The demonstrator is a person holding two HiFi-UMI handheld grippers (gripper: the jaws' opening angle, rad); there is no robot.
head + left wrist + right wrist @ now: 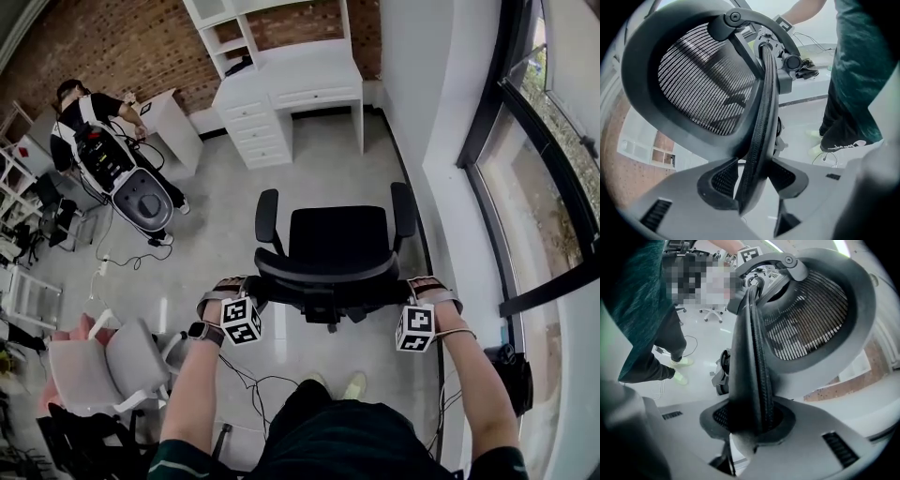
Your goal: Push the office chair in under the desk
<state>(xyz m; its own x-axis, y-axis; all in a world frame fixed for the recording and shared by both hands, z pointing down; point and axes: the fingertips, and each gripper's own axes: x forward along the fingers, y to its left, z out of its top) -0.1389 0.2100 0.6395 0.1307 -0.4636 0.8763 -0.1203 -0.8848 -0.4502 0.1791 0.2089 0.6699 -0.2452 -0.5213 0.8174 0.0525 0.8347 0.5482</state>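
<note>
A black mesh-backed office chair [337, 239] stands on the grey floor with its back toward me and its seat facing the white desk [319, 70] at the far wall, well short of the desk. My left gripper [248, 284] is at the left end of the backrest's top rim and my right gripper [405, 286] is at the right end. In the left gripper view the rim [761, 117] runs between the pads of the left gripper [752, 183], which press on it. In the right gripper view the right gripper [750, 420] is clamped on the rim [750, 357].
The desk has drawers [253, 127] on its left and an open knee space [328, 131] on its right. A person with equipment [89, 131] stands at the back left. A light grey chair [103, 361] is at the near left. Cables [248, 384] cross the floor. A window wall [553, 169] lines the right.
</note>
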